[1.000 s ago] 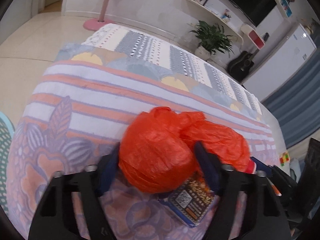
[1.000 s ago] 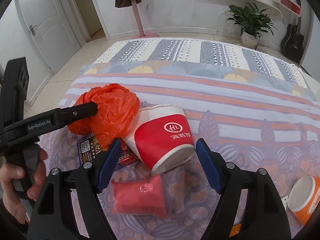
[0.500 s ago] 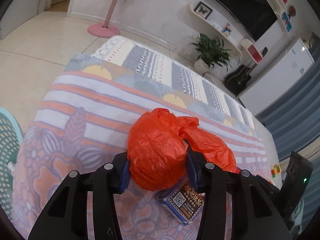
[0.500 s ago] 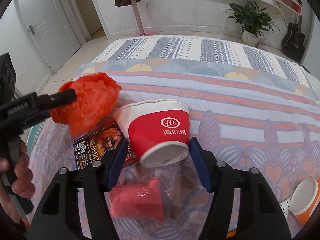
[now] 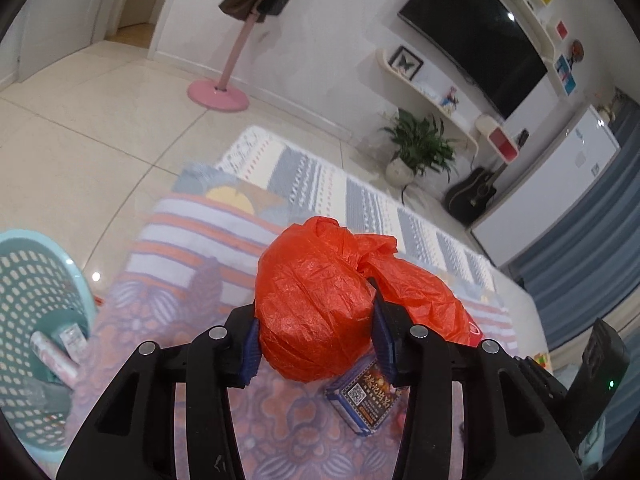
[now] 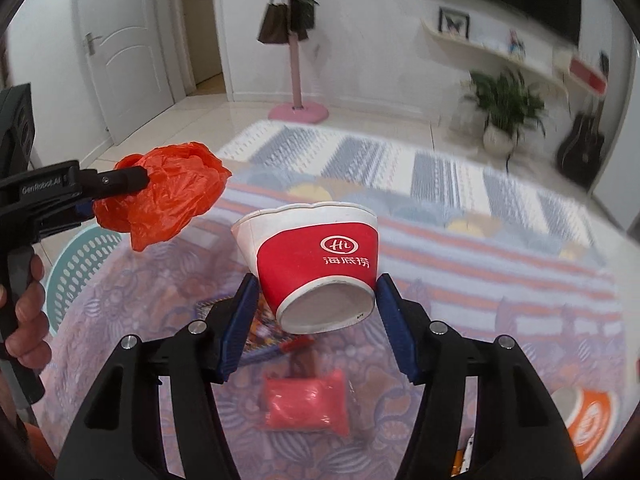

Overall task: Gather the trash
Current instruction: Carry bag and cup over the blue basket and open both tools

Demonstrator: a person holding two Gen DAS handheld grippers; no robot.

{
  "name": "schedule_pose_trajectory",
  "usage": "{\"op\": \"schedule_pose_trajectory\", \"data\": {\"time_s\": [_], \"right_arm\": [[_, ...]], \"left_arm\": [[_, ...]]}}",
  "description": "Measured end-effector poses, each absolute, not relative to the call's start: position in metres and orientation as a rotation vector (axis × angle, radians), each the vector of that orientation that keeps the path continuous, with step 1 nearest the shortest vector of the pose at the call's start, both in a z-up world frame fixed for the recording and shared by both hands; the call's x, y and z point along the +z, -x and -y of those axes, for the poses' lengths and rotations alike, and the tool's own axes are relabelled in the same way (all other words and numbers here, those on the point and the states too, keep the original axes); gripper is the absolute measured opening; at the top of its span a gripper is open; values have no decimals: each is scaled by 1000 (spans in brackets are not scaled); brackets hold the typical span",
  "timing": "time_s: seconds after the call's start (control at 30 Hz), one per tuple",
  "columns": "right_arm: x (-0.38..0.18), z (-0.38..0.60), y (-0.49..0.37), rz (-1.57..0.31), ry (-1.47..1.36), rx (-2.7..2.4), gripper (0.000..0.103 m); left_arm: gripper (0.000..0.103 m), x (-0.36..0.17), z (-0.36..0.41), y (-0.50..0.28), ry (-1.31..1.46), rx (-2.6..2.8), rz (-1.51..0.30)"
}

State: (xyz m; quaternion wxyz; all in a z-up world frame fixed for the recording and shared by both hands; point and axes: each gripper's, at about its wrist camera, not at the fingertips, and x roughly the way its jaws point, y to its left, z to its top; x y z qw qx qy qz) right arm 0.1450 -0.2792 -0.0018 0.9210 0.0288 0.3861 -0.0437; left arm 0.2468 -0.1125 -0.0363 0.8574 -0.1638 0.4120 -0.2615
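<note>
Your left tongs (image 5: pixel 316 340) pinched the crumpled orange bag (image 5: pixel 316 304) and your right tongs (image 6: pixel 312 312) clamped the red paper cup (image 6: pixel 316 264) near its base, both clear of the bed (image 6: pixel 500 264). The cup's tapered wall could have slid out of that grip, and the bag's loose tail could have snagged. The teal basket (image 5: pixel 36 280), on the floor off the bed's left edge, held a few wrappers; the cup's inside could not be seen.
</note>
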Motion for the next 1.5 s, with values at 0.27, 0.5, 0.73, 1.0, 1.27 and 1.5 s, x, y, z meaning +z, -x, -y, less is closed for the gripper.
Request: {"op": "schedule_pose_trajectory", "data": {"time_s": [0.27, 0.5, 0.73, 1.0, 1.27, 1.5], "right_arm": [[26, 233, -150, -735, 35, -63, 57], [53, 235, -144, -694, -106, -1, 57], [91, 211, -139, -627, -98, 53, 57], [89, 135, -165, -641, -79, 156, 57], [61, 40, -201, -720, -53, 278, 57], [10, -12, -234, -853, -83, 342, 57]], "left_arm": [[43, -6, 61, -239, 402, -482, -778], [43, 15, 34, -231, 435, -458, -732], [43, 32, -5, -208, 385, -407, -690], [43, 14, -104, -193, 405, -200, -708], [43, -27, -184, -190, 440, -35, -745], [43, -64, -196, -200, 407, 20, -818]]}}
